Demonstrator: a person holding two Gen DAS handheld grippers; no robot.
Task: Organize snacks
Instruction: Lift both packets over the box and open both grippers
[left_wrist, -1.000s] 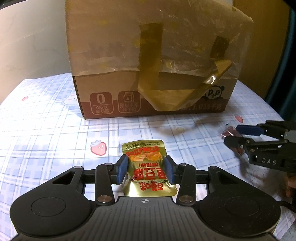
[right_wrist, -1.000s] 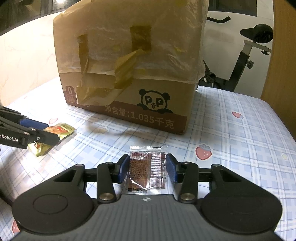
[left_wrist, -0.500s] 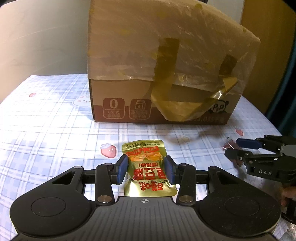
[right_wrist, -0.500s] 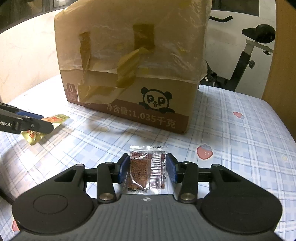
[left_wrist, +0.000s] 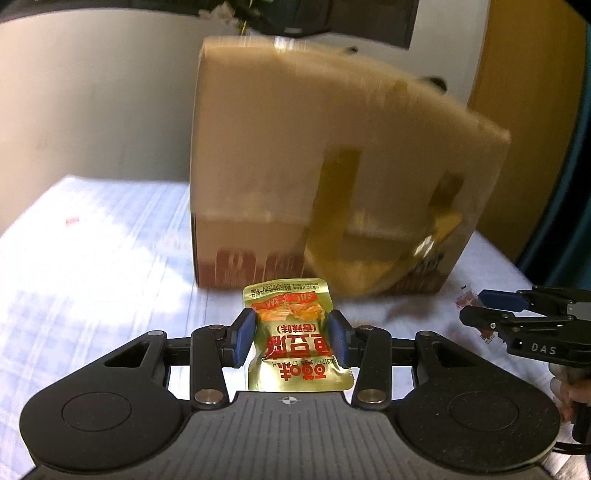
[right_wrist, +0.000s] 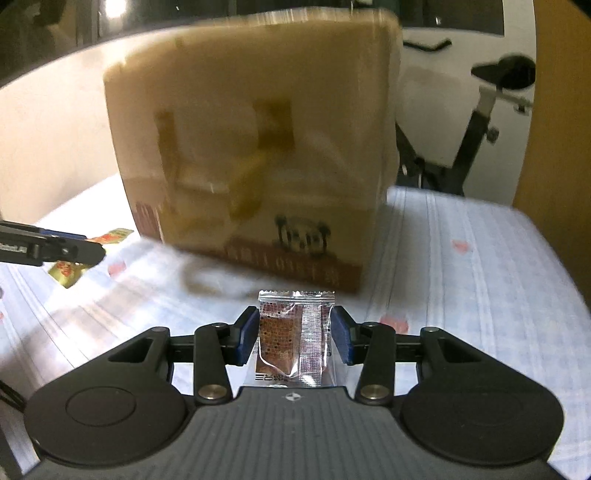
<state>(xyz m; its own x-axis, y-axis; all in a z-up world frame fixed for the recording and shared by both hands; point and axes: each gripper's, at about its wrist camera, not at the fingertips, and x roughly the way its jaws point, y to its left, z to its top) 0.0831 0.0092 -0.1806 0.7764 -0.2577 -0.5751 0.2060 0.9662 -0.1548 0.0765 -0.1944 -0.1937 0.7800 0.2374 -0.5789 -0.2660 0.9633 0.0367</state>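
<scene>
Both packets now ride higher than a second ago, the cardboard box (left_wrist: 332, 177) sitting lower and smaller in each view and blurred by the lift. On my left, the left hand-held gripper (left_wrist: 291, 339) stays clenched on a gold foil snack pouch (left_wrist: 295, 343), its blue pads (left_wrist: 243, 338) pressing the crinkled, glossy sides; red lettering and an orange food picture cover its face, and it hangs clear of the worktop (left_wrist: 92, 266), a pale blue plaid cloth dotted with small red strawberries. The box, matte brown and draped in cloudy plastic film with strips of yellowed tape, stands on that cloth just beyond. On my right, the right hand-held gripper (right_wrist: 293, 336) likewise keeps its grip on a small clear sachet (right_wrist: 295, 339) with crimped, serrated ends, a dark brown square showing through the shiny wrap. An exercise bike (right_wrist: 480, 122) stands behind the worktop's right edge.
</scene>
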